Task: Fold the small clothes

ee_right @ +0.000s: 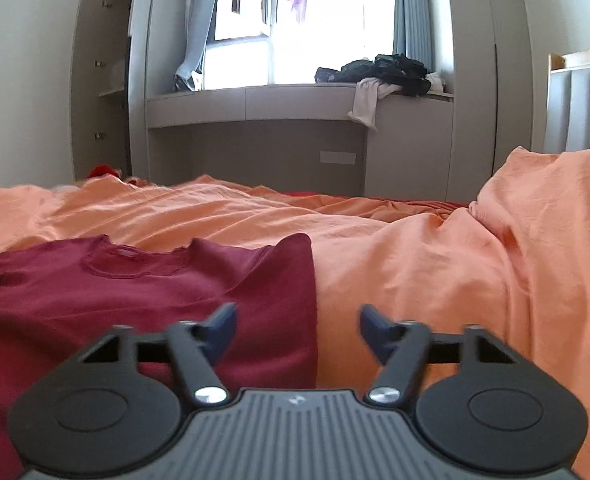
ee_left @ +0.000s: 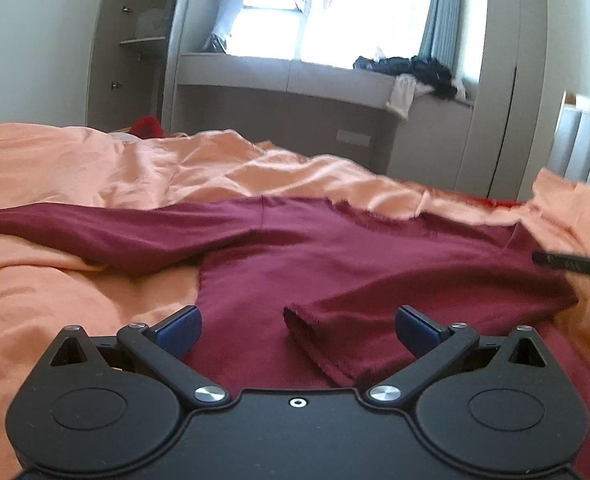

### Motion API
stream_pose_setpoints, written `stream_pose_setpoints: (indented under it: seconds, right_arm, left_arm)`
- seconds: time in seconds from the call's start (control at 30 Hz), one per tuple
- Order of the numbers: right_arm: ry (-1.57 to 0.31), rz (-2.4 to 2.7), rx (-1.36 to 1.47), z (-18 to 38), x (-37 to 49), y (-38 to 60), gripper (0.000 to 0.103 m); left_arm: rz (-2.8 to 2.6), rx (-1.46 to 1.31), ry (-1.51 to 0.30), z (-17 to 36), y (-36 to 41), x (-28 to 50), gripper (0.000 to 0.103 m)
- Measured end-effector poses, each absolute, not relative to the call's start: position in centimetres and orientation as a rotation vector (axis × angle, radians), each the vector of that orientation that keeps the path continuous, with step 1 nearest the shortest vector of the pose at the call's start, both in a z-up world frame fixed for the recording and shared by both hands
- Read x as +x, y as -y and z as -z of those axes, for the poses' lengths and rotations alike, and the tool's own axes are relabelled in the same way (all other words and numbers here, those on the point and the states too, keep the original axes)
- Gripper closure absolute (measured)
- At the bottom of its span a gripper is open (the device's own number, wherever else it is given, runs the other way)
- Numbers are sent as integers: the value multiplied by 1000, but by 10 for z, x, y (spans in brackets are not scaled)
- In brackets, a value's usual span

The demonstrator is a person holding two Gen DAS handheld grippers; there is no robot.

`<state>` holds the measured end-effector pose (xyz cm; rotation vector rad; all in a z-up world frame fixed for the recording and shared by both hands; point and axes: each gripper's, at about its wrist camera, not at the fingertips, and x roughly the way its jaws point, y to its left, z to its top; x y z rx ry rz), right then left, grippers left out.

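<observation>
Shirt: a maroon long-sleeved shirt point(ee_left: 355, 264) lies flat on the bed, front up, collar toward the window.
Bed: covered by a rumpled orange sheet point(ee_right: 435, 264), soft and creased, with a raised bulge at far right.
Right sleeve: already folded in across the chest; its cuff point(ee_left: 299, 320) rests on the body, open end showing a raw-looking hem.
Right edge: in the right wrist view the shirt point(ee_right: 155, 292) ends in a straight fold line, so this side looks done.
Left sleeve: stretched out sideways over the sheet point(ee_left: 95, 224), not yet folded.
Progress: my judgement is early to middle; one sleeve in, the other sleeve and the bottom-to-collar fold are left.
Left gripper point(ee_left: 299, 330): fingers spread wide, holding nothing, low over the shirt with the cuff between them.
Right gripper point(ee_right: 298, 330): fingers apart and empty, astride the folded right edge, one finger over maroon, the other over orange.
Fabric: thin matte knit, limp, likely to slide and wrinkle on the soft sheet.
Background: a grey window seat point(ee_right: 275, 96) carries a heap of dark clothes point(ee_right: 391, 68).
</observation>
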<state>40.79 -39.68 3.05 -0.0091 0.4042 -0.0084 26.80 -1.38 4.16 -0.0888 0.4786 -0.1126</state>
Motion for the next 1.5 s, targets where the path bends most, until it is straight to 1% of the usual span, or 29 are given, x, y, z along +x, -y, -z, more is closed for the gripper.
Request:
stream_pose_setpoints:
  seconds: [0.03,0.13,0.2,0.37,0.4,0.43,0.47,0.5,0.53,0.63,0.8,1.0,1.13,1.3,1.5]
  right_arm:
    - [-407,18,-17,-28,414,396,60]
    - [-396,77,-68,-21,427,396,62]
    - [-394,94,-55,-17,431,400,61]
    - [-380,123,26,-23,424,411,52]
    - [-378,124,34,-25,420,410,46]
    - [-376,113,53,-26,415,411,31]
    - [-374,80,80,-28,409,413,21]
    - [-365,34,107,-29,400,415,6]
    - [-350,-2,121,-31,389,414,3]
    - [-333,-58,99,-39,355,402,0]
    - [-321,-127,79,-50,294,373,0]
    - [-230,-216,182,-48,226,343,0]
    - [-249,-269,214,-39,218,331,0]
    - [-273,-327,195,-25,219,317,0]
    - [-284,-395,179,-14,220,303,0]
  left_arm:
    - [119,-74,-488,-39,16,269,0]
    - [133,-23,-514,-31,20,270,0]
    - [137,-2,-509,-29,23,268,0]
    - [153,-12,-508,-28,20,265,0]
    - [157,-14,-506,-28,19,264,0]
    - [163,-16,-503,-28,18,263,0]
    - [169,-21,-504,-29,16,261,0]
    - [178,-32,-510,-30,14,260,0]
    - [193,-49,-516,-30,10,259,0]
    - [215,-123,-528,-33,-3,255,0]
    - [182,-231,-508,-42,-34,253,0]
    - [60,-331,-507,-50,-85,254,0]
    - [-28,-387,-491,-51,-119,250,0]
    - [-187,-378,-404,-62,-170,245,0]
    - [-269,-487,-410,-64,-238,264,0]
